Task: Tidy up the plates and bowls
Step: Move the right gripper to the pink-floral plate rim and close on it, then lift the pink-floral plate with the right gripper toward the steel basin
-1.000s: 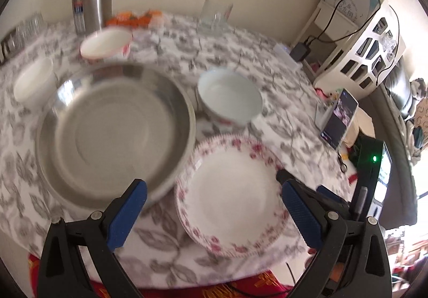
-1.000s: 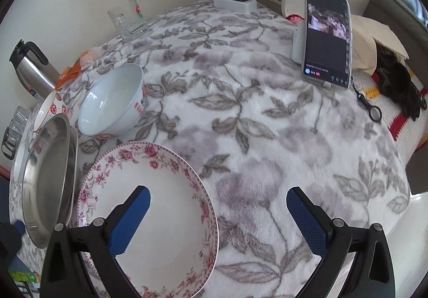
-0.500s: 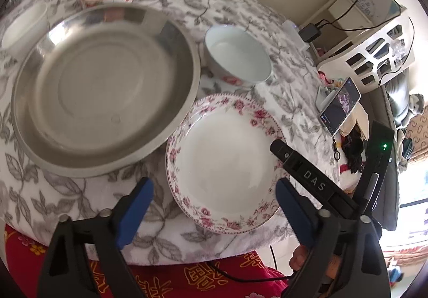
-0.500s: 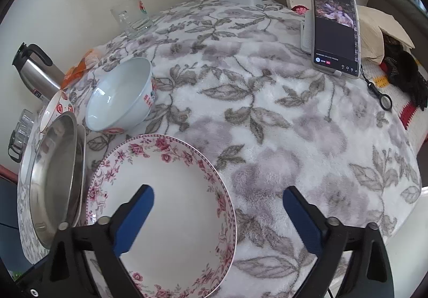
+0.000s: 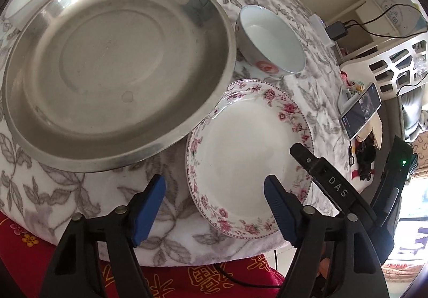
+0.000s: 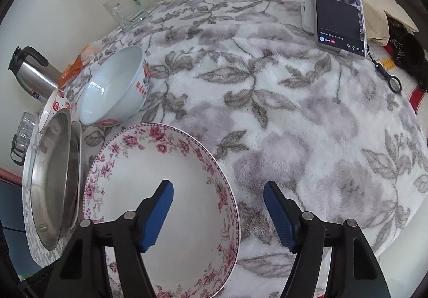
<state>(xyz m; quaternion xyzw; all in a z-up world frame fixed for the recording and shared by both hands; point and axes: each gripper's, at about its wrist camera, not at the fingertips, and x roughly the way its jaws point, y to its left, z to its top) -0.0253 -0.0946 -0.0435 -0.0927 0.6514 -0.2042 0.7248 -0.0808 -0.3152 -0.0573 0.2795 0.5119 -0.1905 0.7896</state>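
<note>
- Left wrist view: left gripper jaws apart, gripping nothing, straddling the floral plate's near rim at the tabletop's front edge.
- Steel basin overlapping that plate's left rim, white bowl just behind.
- Right wrist view: right gripper also spread wide, empty, left finger over the plate, right one over the cloth.
</note>
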